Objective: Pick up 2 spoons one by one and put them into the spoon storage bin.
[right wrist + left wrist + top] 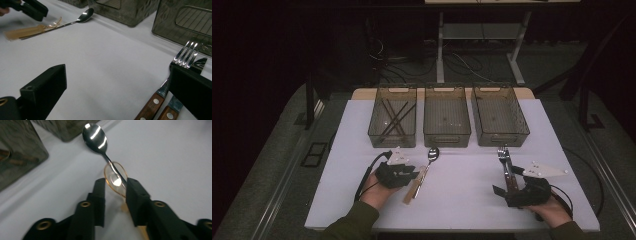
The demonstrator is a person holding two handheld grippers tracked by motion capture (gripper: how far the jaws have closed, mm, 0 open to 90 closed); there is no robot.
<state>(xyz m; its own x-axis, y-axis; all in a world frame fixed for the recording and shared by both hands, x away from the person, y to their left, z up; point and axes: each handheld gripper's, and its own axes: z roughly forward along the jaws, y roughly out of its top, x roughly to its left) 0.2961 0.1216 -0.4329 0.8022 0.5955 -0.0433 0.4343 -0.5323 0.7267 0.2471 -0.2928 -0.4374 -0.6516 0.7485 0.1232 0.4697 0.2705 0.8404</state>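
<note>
A metal spoon [432,153] [95,137] [85,15] lies on the white table, its handle crossing a translucent amber plastic spoon [413,189] [116,181] [22,32]. My left gripper [414,173] [116,182] hovers open over them, with the amber bowl and metal handle between its jaws. To the right lie a wood-handled fork [502,152] [187,53] and knife [510,170] [201,62], side by side. My right gripper [508,181] [116,75] is wide open, and those handles run beside its right jaw.
Three smoky plastic bins stand in a row at the back: the left bin [392,140] holds dark chopsticks [394,117], beside it are the middle bin [447,138] and the right bin [502,139]. Bare white tabletop [462,200] lies between my hands.
</note>
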